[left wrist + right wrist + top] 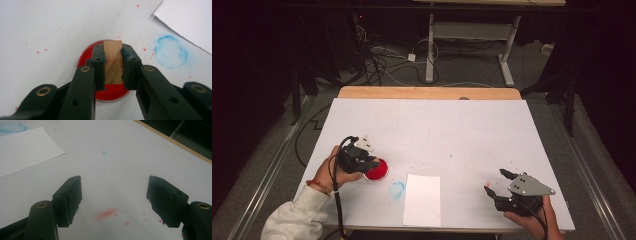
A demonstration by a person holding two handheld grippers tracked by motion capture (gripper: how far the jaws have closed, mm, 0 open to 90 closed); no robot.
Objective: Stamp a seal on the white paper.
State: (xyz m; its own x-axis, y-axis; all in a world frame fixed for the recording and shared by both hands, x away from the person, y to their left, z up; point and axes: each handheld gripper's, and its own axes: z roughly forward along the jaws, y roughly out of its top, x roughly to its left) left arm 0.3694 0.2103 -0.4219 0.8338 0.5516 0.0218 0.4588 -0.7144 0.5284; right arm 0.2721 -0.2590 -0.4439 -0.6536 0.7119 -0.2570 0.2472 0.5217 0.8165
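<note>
My left gripper [113, 58] is shut on a small wooden block [113, 62] speckled with red, and holds it down over a round red ink pad [85, 56]. In the high view the left gripper [371, 164] sits at the table's front left, right at the red ink pad [379, 170]. A white sheet of paper [422, 199] lies near the front edge, with a blue ring stain [396, 189] to its left. My right gripper [495, 182] rests at the front right, open, with nothing between its fingers [68, 198].
The table top [437, 130] is covered in white with a wooden strip at the far edge. Red smears [107, 213] and specks mark the surface under the right gripper. The paper's corner [30, 147] lies to that gripper's left. Cables and a desk frame [472, 35] stand beyond the table.
</note>
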